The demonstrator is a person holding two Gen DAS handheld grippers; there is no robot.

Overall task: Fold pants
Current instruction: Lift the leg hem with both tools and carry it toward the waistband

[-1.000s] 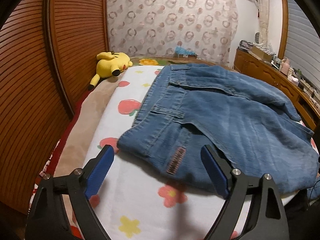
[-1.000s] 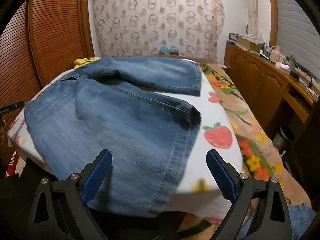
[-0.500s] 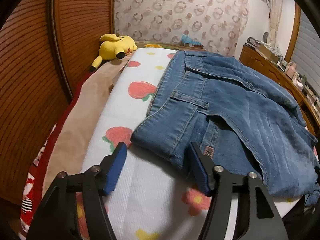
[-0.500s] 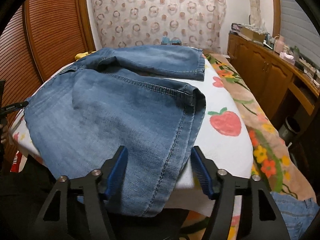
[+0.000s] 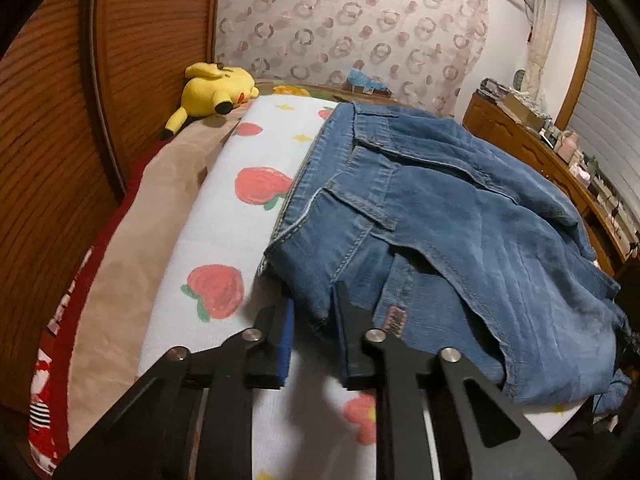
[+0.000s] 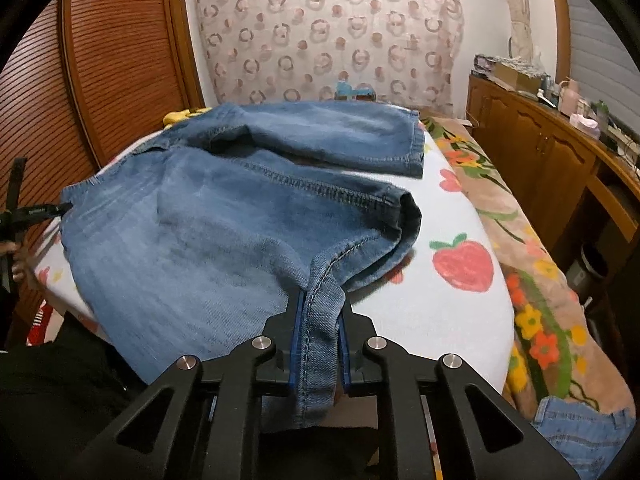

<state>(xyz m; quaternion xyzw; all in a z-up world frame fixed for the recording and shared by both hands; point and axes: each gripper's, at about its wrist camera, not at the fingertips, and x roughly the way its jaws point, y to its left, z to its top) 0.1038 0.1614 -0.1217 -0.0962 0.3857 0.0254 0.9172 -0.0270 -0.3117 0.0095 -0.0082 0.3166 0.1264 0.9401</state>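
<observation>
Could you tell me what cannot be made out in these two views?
- Left wrist view: the jeans run behind the frame's right edge, so the leg hems are cut off.
- Left wrist view: the brown patch is too blurred to read.
- Right wrist view: the hem corner is buried inside the right gripper.
</observation>
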